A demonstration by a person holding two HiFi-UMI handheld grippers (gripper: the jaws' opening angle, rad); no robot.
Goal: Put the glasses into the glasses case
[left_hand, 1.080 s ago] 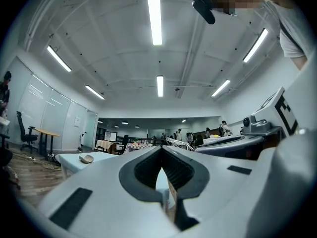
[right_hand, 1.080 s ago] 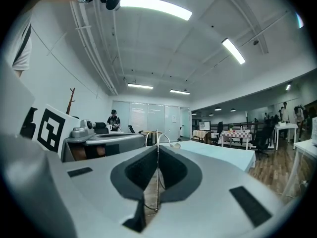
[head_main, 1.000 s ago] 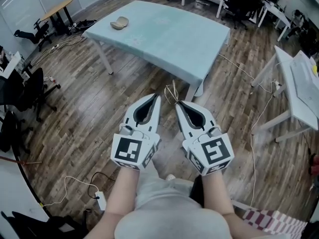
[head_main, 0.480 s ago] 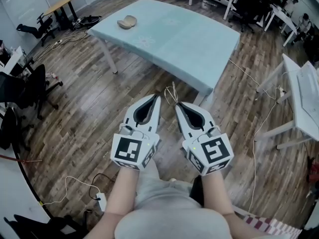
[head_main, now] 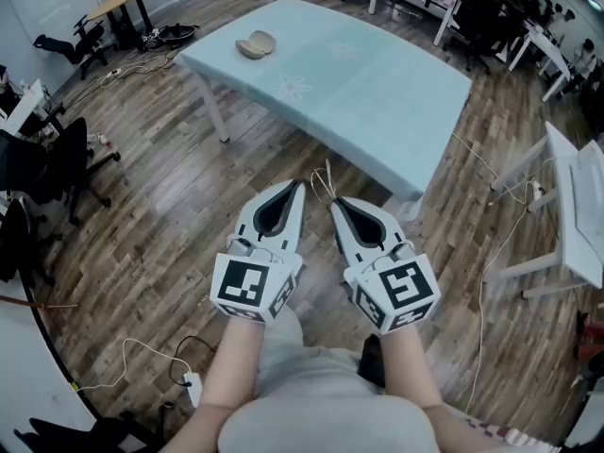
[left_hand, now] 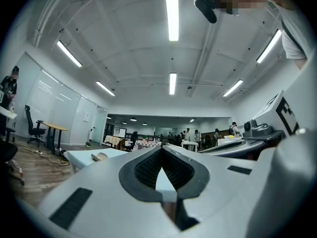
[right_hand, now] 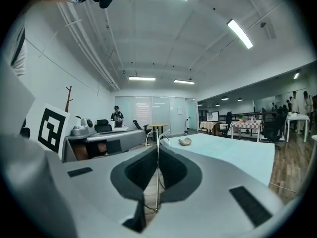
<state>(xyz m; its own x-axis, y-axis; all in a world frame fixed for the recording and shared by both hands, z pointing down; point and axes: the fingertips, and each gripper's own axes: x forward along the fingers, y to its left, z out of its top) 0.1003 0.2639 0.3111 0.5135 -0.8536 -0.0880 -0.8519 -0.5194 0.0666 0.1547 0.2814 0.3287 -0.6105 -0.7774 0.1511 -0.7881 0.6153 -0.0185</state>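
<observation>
A beige glasses case (head_main: 256, 43) lies open at the far left corner of a light-blue table (head_main: 377, 92); it also shows in the left gripper view as the case (left_hand: 100, 156) and in the right gripper view as the case (right_hand: 185, 142). My right gripper (head_main: 332, 199) is shut on thin wire-framed glasses (head_main: 326, 183), which stick up past its tips; the glasses' wire (right_hand: 157, 172) runs between the closed jaws. My left gripper (head_main: 300, 184) is beside it, shut and holding nothing. Both grippers hang over the wooden floor, short of the table's near corner.
Black office chairs (head_main: 52, 163) stand at the left. A white desk (head_main: 578, 206) is at the right, with cables (head_main: 486, 253) on the floor beneath. A power strip (head_main: 192, 385) lies by my feet. More tables and people fill the back of the room.
The table and case have drawn nearer and slid lower in the head view. Both grippers keep their pose and their place side by side in the picture, the glasses still held.
</observation>
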